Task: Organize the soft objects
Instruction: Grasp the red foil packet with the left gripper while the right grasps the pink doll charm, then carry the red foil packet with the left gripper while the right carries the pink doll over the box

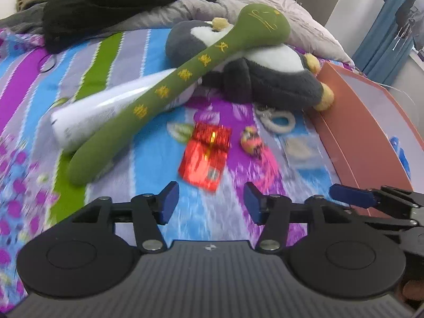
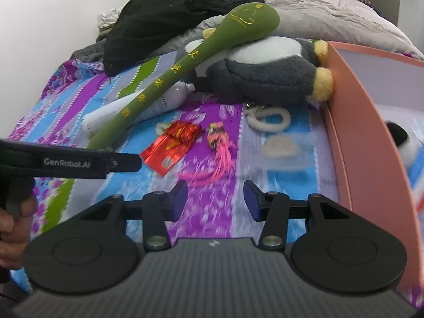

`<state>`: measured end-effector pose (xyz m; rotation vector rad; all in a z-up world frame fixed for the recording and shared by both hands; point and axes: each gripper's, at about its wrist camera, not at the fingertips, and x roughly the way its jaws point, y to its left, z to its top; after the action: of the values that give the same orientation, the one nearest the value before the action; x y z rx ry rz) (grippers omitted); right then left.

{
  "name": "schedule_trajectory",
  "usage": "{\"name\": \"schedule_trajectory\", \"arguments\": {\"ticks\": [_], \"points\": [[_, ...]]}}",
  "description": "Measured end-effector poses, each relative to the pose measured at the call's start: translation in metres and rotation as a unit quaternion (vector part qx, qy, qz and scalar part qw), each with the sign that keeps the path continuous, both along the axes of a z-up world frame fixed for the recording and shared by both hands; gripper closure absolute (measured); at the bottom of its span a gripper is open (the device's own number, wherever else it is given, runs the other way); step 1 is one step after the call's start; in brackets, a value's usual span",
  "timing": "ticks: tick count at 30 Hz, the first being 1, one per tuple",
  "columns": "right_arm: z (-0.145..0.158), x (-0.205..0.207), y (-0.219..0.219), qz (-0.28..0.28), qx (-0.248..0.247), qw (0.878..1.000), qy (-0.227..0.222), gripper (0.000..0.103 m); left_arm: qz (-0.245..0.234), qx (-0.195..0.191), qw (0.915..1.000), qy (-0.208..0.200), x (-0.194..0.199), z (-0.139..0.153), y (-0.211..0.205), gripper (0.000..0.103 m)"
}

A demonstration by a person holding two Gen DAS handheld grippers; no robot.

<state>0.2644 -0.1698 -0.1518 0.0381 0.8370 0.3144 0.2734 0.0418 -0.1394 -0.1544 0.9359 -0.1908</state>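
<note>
My left gripper (image 1: 211, 202) and right gripper (image 2: 215, 201) hover spread and empty over the striped bedspread (image 1: 148, 159). Just beyond lie a red packet (image 1: 204, 156) and a pink tassel toy (image 2: 218, 143). Farther off, the green plush stick (image 1: 169, 84) leans across the grey penguin plush (image 1: 267, 76), beside the orange box (image 2: 352, 122).

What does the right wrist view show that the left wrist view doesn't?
Only the right wrist view shows the black-and-white plush lying inside the pink box, and the white bottle's neck end. Only the left wrist view shows the blue curtain beyond the box. Both show the long green plush lying across the grey-and-white plush and the bottle, with the red packet, the pink-tasselled toy and the white fuzzy ring on the striped sheet. Left gripper and right gripper both stand open, empty.
</note>
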Motion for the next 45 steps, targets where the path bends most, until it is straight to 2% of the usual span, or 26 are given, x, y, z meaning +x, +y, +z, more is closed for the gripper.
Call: {"name": "schedule_trajectory", "arguments": {"ticks": [9,11,18,21,23,27,29,37,45], "points": [[-0.026,0.051,0.013,0.017,-0.021,1.000,-0.011,0.055,-0.023,0.009,0.9997,-0.001,0.062,-0.028,-0.015,0.038],[-0.032,0.059,0.015,0.022,-0.028,0.999,-0.014,0.055,-0.023,0.007,0.9997,-0.006,0.072,-0.031,-0.015,0.034],[-0.053,0.079,0.023,0.038,-0.043,0.998,-0.022,0.060,-0.029,-0.012,0.9995,-0.004,0.103,-0.047,-0.017,0.034],[-0.059,0.082,0.026,0.051,-0.040,0.998,-0.020,0.066,-0.036,-0.011,0.9993,-0.002,0.110,-0.054,-0.018,0.034],[-0.061,0.081,0.029,0.060,-0.041,0.997,-0.021,0.077,-0.038,-0.010,0.9992,0.002,0.113,-0.057,-0.019,0.034],[-0.059,0.077,0.035,0.063,-0.055,0.996,-0.025,0.078,-0.049,0.009,0.9988,0.003,0.111,-0.060,-0.022,0.044],[-0.058,0.076,0.035,0.063,-0.055,0.996,-0.024,0.079,-0.050,0.017,0.9986,0.002,0.108,-0.059,-0.023,0.044],[-0.039,0.059,0.028,0.050,-0.056,0.997,-0.022,0.079,-0.026,0.007,0.9996,-0.004,0.093,-0.043,-0.013,0.044],[0.001,0.026,0.017,0.021,-0.044,0.998,-0.034,0.079,-0.016,-0.004,0.9997,-0.016,0.053,-0.005,-0.012,0.044]]}}
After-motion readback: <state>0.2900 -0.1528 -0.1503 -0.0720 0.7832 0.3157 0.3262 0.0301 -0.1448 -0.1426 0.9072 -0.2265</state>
